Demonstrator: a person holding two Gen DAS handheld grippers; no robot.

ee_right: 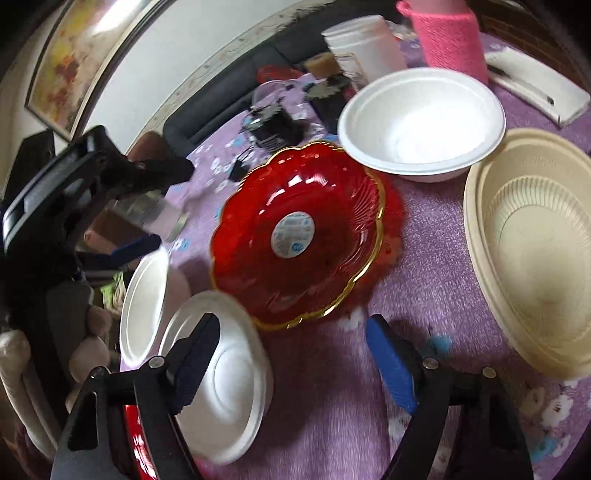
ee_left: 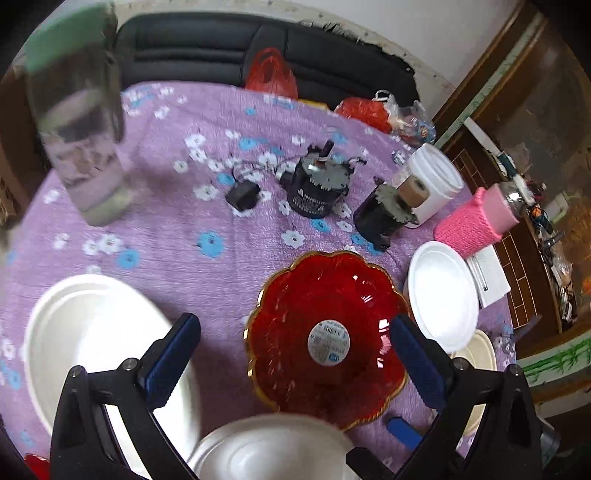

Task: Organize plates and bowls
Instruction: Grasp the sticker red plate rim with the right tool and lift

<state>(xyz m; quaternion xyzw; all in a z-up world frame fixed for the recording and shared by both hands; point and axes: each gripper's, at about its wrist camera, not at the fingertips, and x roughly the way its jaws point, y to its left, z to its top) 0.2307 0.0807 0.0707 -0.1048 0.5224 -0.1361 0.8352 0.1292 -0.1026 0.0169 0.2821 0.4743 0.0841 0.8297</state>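
Red glass with a gilt scalloped rim, the red bowl [ee_left: 327, 339] [ee_right: 299, 236] sits mouth-up on the purple flowered tablecloth [ee_left: 207, 206] [ee_right: 424, 295], ahead of both grippers. The left gripper [ee_left: 293, 343] hangs over it with its fingers spread wide and nothing between them: the right pad lies over the bowl's right rim, the left pad over the large white plate [ee_left: 99, 350] to the bowl's left. The right gripper [ee_right: 291, 350] is likewise spread and holds nothing; its left pad overlaps the small white plate [ee_right: 225, 380] [ee_left: 273, 446], which lies just beside the bowl's near edge, its blue right pad over bare cloth.

A round white sticker [ee_left: 330, 341] [ee_right: 293, 235] with a barcode and a blue mark sits at the bowl's centre; its print is too small to read.

Being round, the bowl has no long axis; its opening faces upward.

Behind the bowl to the right stands a white foam bowl [ee_right: 421, 125] [ee_left: 443, 295], upright, its rim close to the red rim. A beige ribbed bowl [ee_right: 535, 251] lies apart on the right, also mouth-up. A pink knitted bottle [ee_left: 476, 221] [ee_right: 448, 33] and a white tub [ee_left: 436, 181] stand farther back.
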